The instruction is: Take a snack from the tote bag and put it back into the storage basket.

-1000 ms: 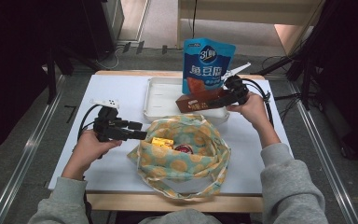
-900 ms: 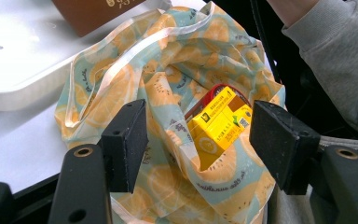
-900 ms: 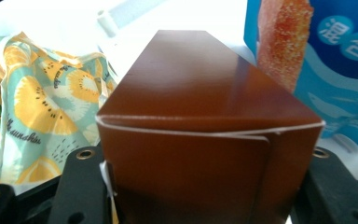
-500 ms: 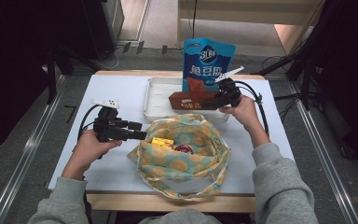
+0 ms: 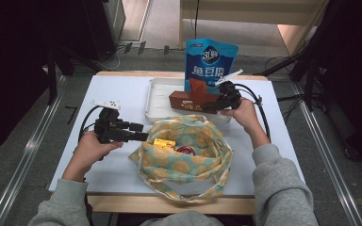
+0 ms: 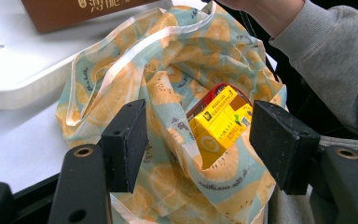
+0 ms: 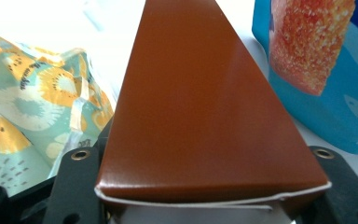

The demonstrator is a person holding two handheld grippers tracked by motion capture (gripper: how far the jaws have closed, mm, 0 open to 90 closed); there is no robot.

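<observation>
Since the earlier frames your right hand has brought the brown box (image 5: pixel 188 100) down from above the white tray (image 5: pixel 156 96) until it sits low over the tray's near edge, just behind the bag's mouth, and the jaws around it have just been opening a little, with the box between them as before. Your left hand has kept its place.

On the left, your left gripper (image 5: pixel 141 136) lies level on the table (image 5: pixel 118 87), pointing into the near-left rim of the fruit-print cloth bag (image 5: pixel 188 160). Its jaws stand wide apart, straddling a fold of the cloth at the rim; the pads do not press on it. From the left gripper view you look straight into the bag at the yellow carton (image 6: pixel 220 122) and the red item (image 6: pixel 214 91) behind it, so this hand seems placed to keep the mouth spread and facing the tray.

In the middle, the bag slumps open on the table, touching the tray's front.

On the right, your right gripper (image 5: pixel 217 104) has the box by its end, held lengthways so the narrow end can lead into the bag. The jaws are spread wide, because the box fills them. Behind it the blue snack pouch (image 5: pixel 209 63) stands upright in the tray.
</observation>
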